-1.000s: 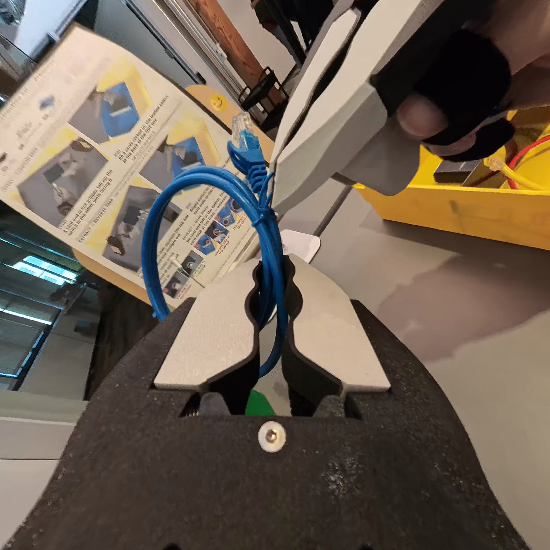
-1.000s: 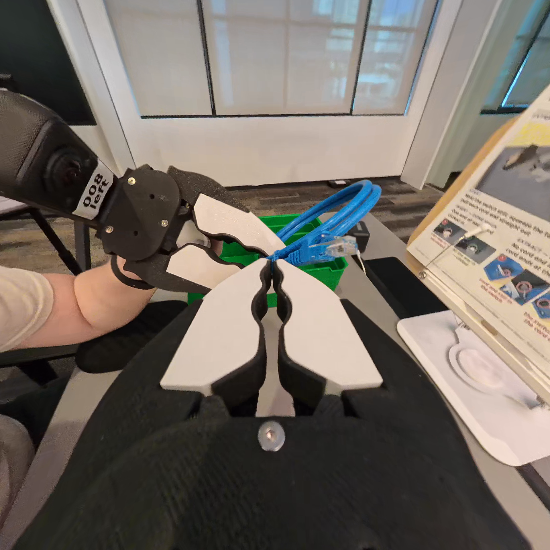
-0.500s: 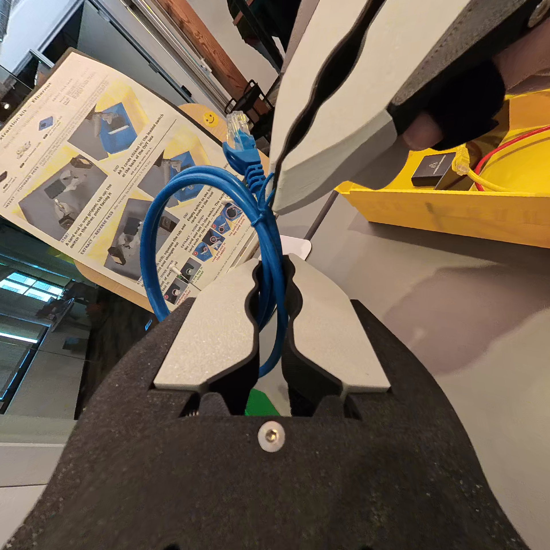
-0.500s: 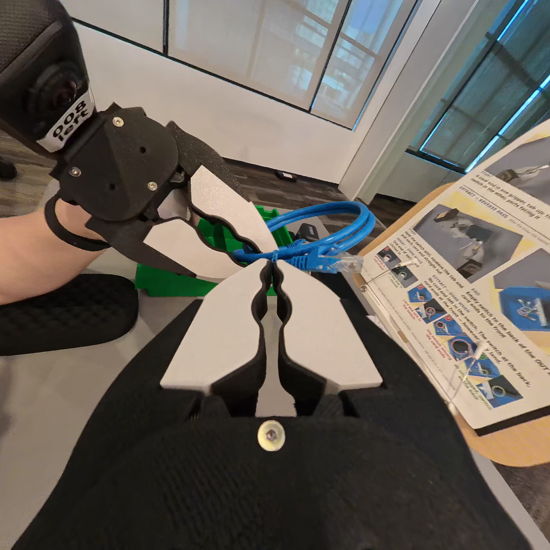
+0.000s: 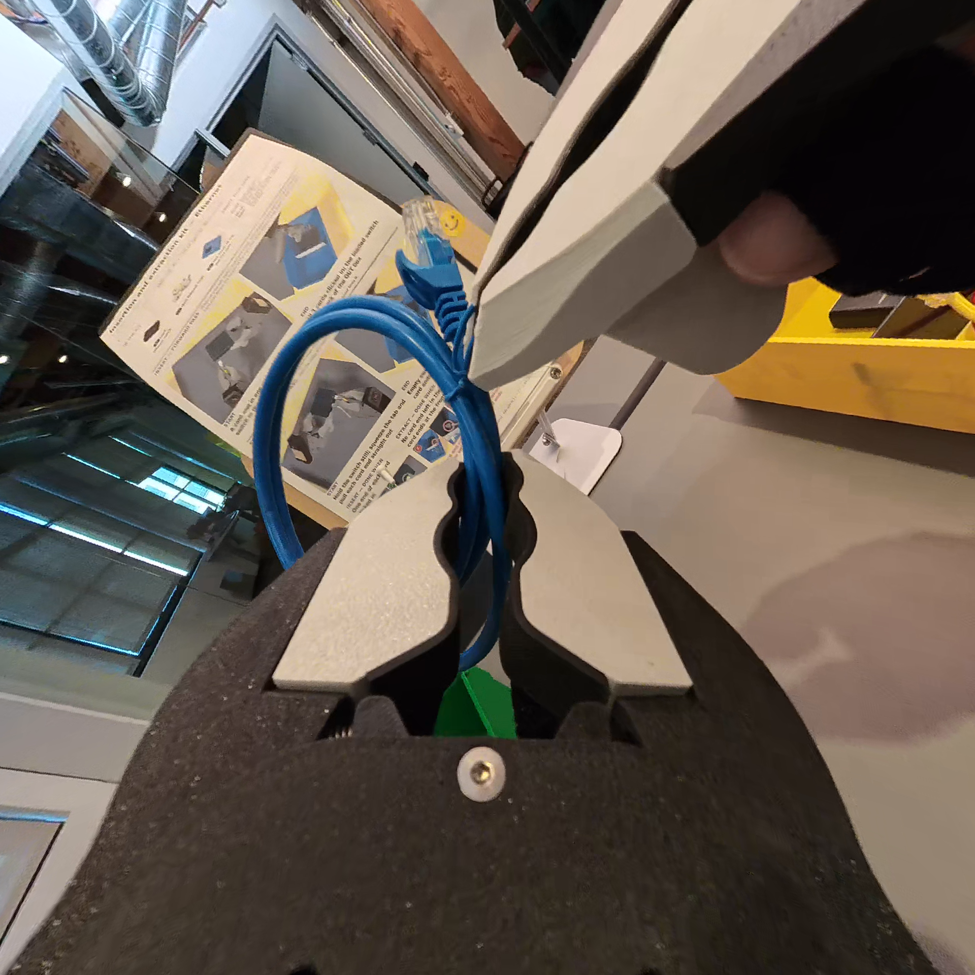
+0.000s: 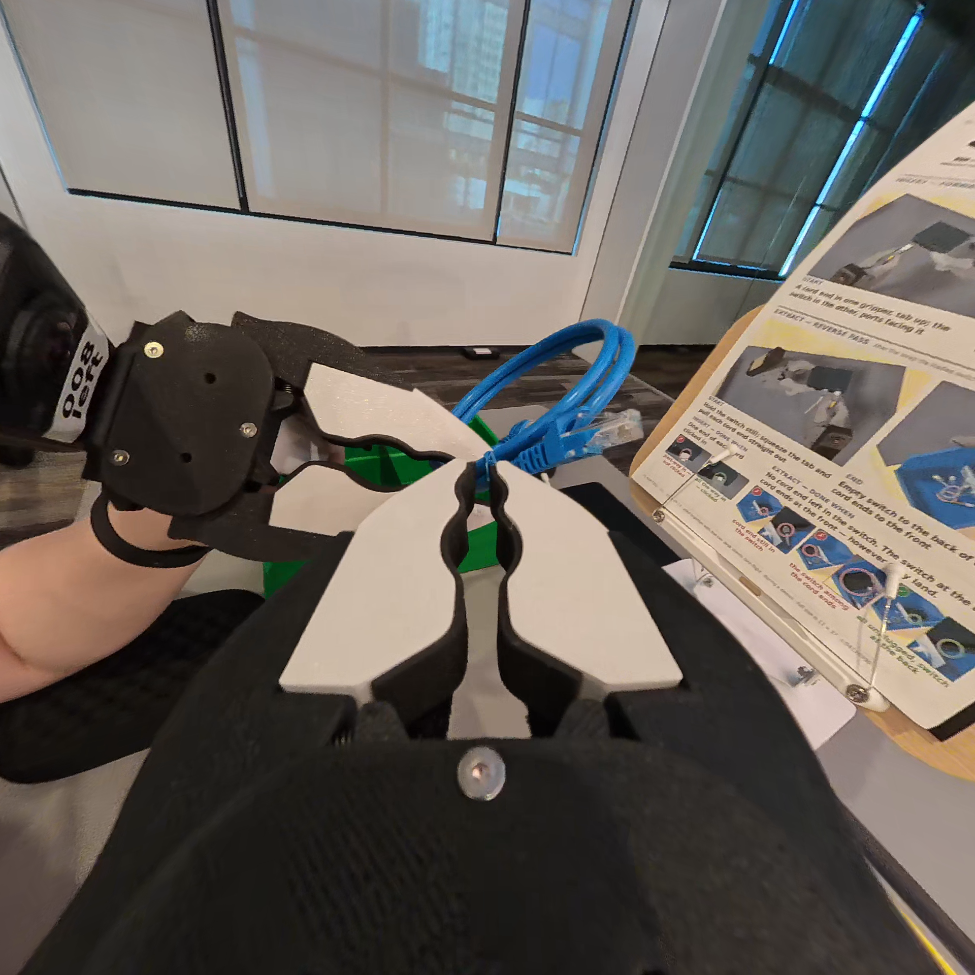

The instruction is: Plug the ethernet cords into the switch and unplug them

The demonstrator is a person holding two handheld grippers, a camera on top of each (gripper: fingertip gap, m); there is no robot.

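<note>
Right jaws now slightly parted

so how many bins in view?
2. Green bin behind the left gripper's fingertips; yellow bin on the table, far right of the left wrist view. Others may be hidden.

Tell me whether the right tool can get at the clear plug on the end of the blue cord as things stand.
Probably yes. The clear plug sticks out free just beyond the right tool, with nothing in front of it. The left tool holds the coiled blue cord steady. The right tool's tips sit at the cord's tie and would have to shift.
</note>
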